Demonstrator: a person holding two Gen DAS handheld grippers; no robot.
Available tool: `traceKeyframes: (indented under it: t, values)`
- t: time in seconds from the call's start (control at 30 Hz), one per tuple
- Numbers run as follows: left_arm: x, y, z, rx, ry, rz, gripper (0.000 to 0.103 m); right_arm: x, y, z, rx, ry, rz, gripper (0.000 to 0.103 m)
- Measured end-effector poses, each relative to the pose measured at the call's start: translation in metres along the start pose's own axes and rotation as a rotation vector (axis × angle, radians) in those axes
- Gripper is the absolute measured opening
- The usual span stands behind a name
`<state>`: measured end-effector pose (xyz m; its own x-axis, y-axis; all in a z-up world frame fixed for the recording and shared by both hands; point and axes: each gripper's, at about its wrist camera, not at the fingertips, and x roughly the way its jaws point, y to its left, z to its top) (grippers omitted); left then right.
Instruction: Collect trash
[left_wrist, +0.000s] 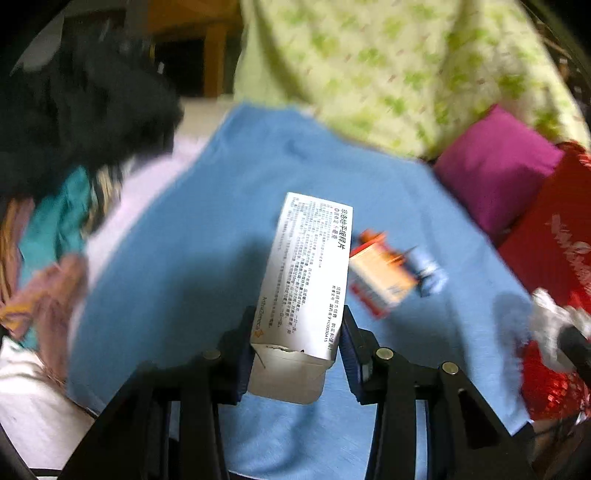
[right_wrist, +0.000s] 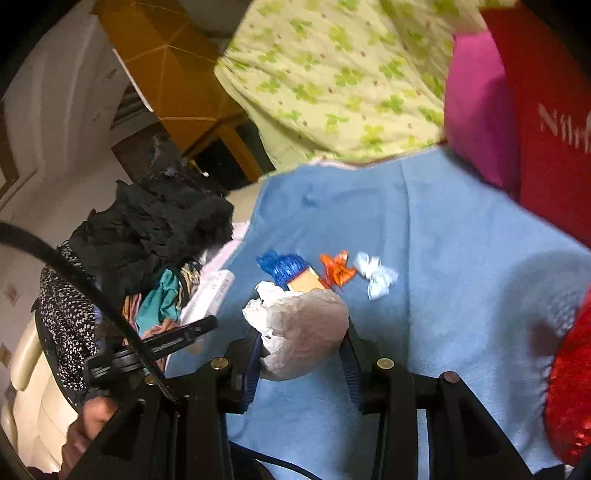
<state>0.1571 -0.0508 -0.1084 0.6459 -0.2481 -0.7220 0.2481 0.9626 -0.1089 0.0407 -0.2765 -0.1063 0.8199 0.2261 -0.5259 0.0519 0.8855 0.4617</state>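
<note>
Left claw (left_wrist: 297, 354) pinches a white medicine box (left_wrist: 308, 273); right claw (right_wrist: 301, 354) pinches crumpled paper (right_wrist: 299, 332) above the blue cloth (right_wrist: 424, 240).

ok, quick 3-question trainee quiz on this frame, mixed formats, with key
1. True or false: the left tongs hold a white medicine box printed with black text.
2. What do the right tongs grip? A) a crumpled paper wad B) a blue wrapper C) a red bag
3. Fill in: the loose scraps, including an orange wrapper and a pale crumpled wrapper, lie on a ___ blanket.

Key: 1 true; 2 A, the crumpled paper wad; 3 blue.
</note>
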Motion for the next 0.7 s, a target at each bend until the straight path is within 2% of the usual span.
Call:
traceKeyframes:
  t: [0.13, 0.33, 0.7]
  values:
    - [-0.064, -0.028, -0.006, 0.076, -0.133, -0.024, 0.044, -0.038, 0.018, 0.005, -0.025, -0.067, -0.009, 0.041]
    - [-0.121, -0.051, -0.01, 0.151, -0.256, -0.053, 0.044, -0.086, 0.035, 0.007, -0.044, -0.15, -0.024, 0.041]
    - [-0.179, -0.068, -0.018, 0.197, -0.356, -0.105, 0.044, -0.152, 0.029, 0.016, -0.035, -0.268, -0.066, 0.041]
